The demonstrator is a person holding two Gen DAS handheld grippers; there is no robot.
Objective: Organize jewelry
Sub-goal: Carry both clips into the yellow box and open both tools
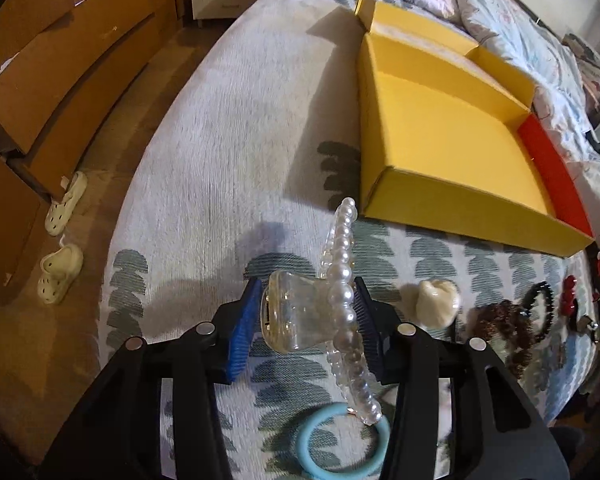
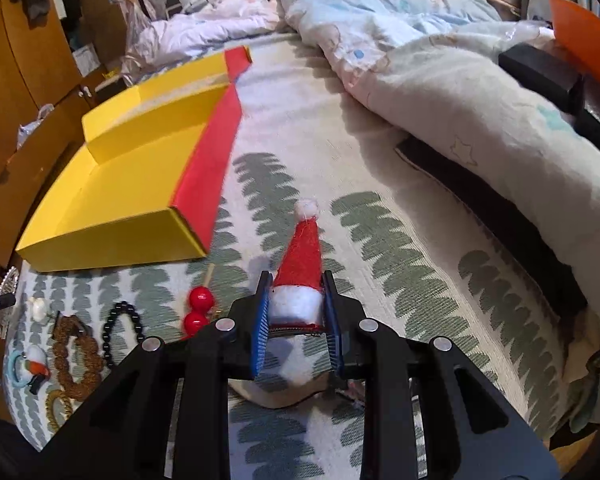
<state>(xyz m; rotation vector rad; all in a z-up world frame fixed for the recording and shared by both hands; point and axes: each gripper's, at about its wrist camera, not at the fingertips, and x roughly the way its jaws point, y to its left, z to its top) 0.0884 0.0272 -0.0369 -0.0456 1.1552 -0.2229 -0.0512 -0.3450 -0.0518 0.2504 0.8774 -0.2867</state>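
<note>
Holding pearl hair claw (image 1: 340, 312), santa hat clip (image 2: 302, 280); no readable labels.

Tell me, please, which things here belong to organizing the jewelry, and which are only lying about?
Belong to the job:
- clear plastic claw hair clip with pearls, in the left tongs
- small red felt Santa hat clip, in the right tongs
- yellow cardboard box with red edge
- black bead bracelet
- light blue ring-shaped hair tie

Lying about:
- pair of cream perforated clogs
- crumpled pale quilt
</note>
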